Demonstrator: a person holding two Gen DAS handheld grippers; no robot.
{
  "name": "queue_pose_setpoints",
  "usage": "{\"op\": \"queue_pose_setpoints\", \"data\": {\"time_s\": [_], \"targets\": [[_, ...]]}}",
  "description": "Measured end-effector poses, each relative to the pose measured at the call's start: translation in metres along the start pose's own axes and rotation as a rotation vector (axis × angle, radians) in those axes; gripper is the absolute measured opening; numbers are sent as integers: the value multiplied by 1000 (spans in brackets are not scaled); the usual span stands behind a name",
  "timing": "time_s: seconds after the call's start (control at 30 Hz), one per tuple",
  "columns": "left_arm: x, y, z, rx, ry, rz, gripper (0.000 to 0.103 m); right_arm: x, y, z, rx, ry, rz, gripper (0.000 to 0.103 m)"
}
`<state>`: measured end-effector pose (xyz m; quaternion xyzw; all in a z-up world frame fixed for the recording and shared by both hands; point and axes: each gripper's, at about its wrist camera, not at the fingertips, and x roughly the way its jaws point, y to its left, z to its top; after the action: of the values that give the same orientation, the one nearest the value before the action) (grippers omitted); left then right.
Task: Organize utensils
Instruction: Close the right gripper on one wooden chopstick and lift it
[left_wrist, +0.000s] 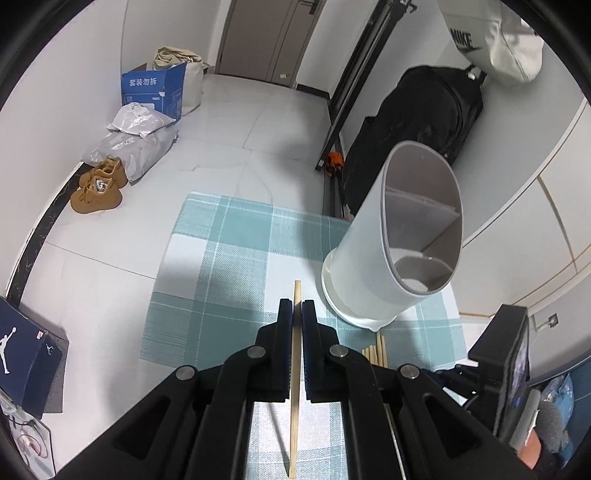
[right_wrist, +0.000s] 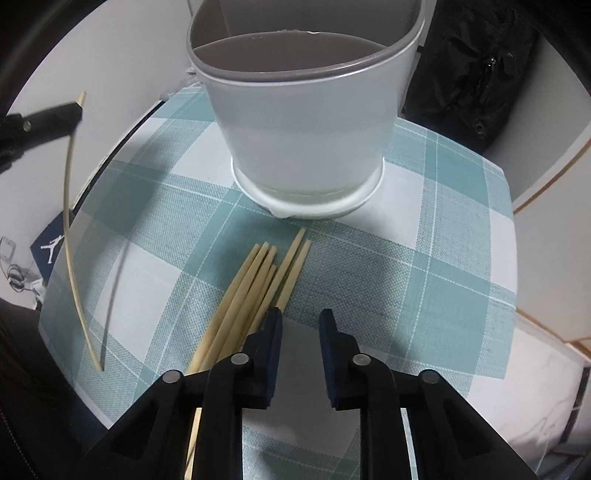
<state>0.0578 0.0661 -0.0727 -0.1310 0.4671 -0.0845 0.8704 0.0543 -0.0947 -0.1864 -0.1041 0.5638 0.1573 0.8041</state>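
Observation:
My left gripper (left_wrist: 297, 306) is shut on a single wooden chopstick (left_wrist: 295, 384) and holds it upright above the checked cloth, left of the white utensil holder (left_wrist: 373, 258). That chopstick (right_wrist: 70, 236) also shows at the left of the right wrist view, its lower tip near the cloth. The holder (right_wrist: 303, 122) stands on the cloth and has grey inner compartments. Several chopsticks (right_wrist: 251, 291) lie in a bundle on the cloth in front of the holder. My right gripper (right_wrist: 300, 317) is open and empty, just right of the bundle's near ends.
The teal and white checked cloth (right_wrist: 424, 280) covers a small table. On the floor beyond are brown shoes (left_wrist: 98, 188), parcels and a blue box (left_wrist: 153, 88). A black bag (left_wrist: 413, 122) leans on the wall behind the holder.

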Motion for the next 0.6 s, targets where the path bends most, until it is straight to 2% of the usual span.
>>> {"op": "queue_pose_setpoints", "data": {"time_s": [0.27, 0.37, 0.6], "targets": [[-7, 11, 3, -39, -13, -25, 1, 10, 32, 12, -35, 22, -36, 17], [-7, 12, 4, -43, -15, -26, 1, 12, 40, 17, -38, -8, -51, 17], [-8, 10, 5, -28, -17, -26, 1, 17, 39, 26, 25, -59, -18, 15]]}}
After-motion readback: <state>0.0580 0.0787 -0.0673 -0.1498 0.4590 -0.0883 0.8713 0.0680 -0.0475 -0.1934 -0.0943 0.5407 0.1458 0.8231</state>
